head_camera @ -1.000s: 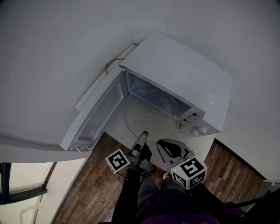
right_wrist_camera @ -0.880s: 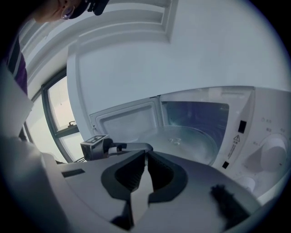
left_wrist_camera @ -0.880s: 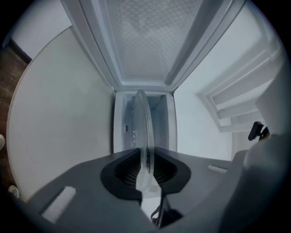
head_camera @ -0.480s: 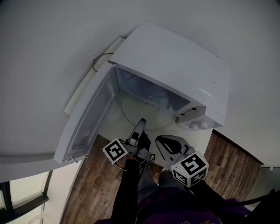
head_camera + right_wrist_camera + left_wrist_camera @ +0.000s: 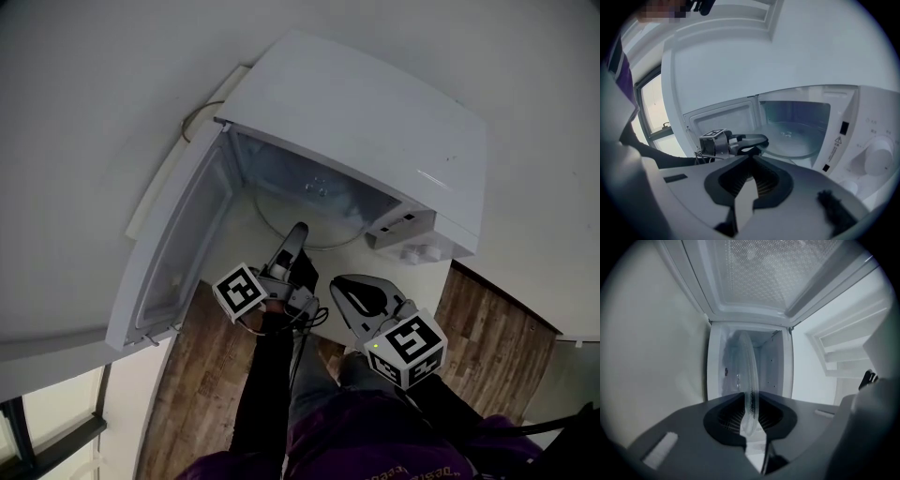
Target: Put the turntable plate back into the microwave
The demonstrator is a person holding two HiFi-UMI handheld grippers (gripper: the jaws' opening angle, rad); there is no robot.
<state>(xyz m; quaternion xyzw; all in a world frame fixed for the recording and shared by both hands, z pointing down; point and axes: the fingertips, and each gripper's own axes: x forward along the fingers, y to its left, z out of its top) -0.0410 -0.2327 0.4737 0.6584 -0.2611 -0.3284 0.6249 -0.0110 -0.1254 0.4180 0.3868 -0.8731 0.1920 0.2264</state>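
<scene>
The clear glass turntable plate [image 5: 314, 217] lies nearly level, partly inside the cavity of the white microwave [image 5: 375, 112], whose door [image 5: 173, 253] hangs open to the left. My left gripper [image 5: 296, 240] is shut on the plate's near rim. In the left gripper view the plate [image 5: 747, 376] stands edge-on between the pads, and the left gripper [image 5: 750, 414] faces the cavity. From the right gripper view I see the plate [image 5: 794, 138] with the left gripper [image 5: 752, 140] on its rim. My right gripper [image 5: 345, 291] hangs back to the right, shut and empty, and its jaws meet in the right gripper view [image 5: 752, 161].
The control panel with its knobs [image 5: 876, 157] sits right of the cavity. A cable [image 5: 192, 117] runs along the wall behind the microwave. Wooden floor [image 5: 202, 375] lies below the white counter edge. A window [image 5: 651, 108] is at the left.
The left gripper has carried the plate forward, further into the microwave cavity. The right gripper has stayed about where it was.
</scene>
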